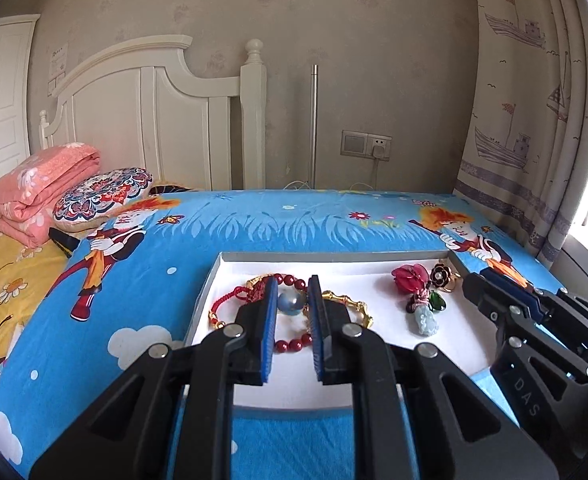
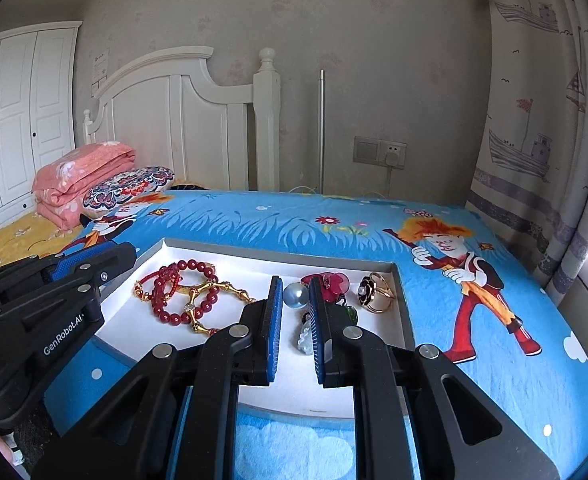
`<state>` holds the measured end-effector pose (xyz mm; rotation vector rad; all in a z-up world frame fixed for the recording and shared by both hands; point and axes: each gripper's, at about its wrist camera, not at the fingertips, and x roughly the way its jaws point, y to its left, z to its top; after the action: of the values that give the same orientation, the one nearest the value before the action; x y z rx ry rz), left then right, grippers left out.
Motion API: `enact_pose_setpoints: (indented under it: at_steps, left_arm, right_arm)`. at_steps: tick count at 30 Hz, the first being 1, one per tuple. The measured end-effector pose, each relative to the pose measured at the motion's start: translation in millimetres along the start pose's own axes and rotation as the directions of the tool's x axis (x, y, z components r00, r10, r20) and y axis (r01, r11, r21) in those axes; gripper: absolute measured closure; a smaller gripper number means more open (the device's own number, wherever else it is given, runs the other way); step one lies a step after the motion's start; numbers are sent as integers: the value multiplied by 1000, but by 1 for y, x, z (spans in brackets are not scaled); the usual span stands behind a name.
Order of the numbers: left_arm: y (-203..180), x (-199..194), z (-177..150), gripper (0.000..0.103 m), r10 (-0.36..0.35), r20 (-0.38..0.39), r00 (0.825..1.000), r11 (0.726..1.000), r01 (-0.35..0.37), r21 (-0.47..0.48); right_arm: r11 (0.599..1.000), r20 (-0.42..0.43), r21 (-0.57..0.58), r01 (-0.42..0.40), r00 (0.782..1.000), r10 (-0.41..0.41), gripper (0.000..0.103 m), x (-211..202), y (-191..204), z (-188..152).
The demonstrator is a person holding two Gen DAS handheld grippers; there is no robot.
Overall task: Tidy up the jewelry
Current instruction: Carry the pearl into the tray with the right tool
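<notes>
Your left tongs (image 1: 292, 300) stand narrowed to a slim gap and grip nothing; in the left wrist view a grey-blue pearl bead (image 1: 292, 303) shows through the gap, but it lies in the tray beyond the blue pads (image 1: 270, 320). Your right tongs (image 2: 295, 300) are equally narrow and equally empty (the same pearl bead (image 2: 295, 295) appears between their tips, again lying behind them, not clamped). Each pair of tongs is visible from the other's camera: the right tongs (image 1: 505, 292) sit at the tray's right edge, the left tongs (image 2: 90, 260) at its left edge.

Below both tongs lies a shallow white tray (image 2: 254, 250) with a grey rim, resting on the bed. In its left part a dark red bead bracelet (image 2: 198, 292), a red woven cord bracelet (image 2: 166, 280) and a gold bamboo-link bracelet (image 2: 230, 290) overlap in one heap. In its right part a red flower ornament (image 1: 409, 276) lies with a green stone (image 1: 437, 303) and a pale carved pendant (image 1: 425, 322) just beside it. A gold ring with a dark flower head (image 2: 373, 286) lies near the tray's right wall.

The tray rests on a blue cartoon-print bedsheet (image 2: 493, 360). Further out, a folded pink quilt (image 1: 42, 188) and a patterned cushion (image 1: 102, 194) sit by the white headboard (image 1: 142, 120), and a ship-print curtain (image 1: 533, 120) hangs at the right.
</notes>
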<state>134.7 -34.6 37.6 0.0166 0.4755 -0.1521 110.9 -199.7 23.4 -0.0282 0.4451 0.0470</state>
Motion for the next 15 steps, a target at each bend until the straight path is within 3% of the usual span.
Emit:
enact_pose_setpoints:
  at_steps: [15]
  left_arm:
    - [1,64,16,88,59,-87,994,998,-58,16]
  right_arm:
    - [999,-81,7,41,996,-40,90,46,-12,14]
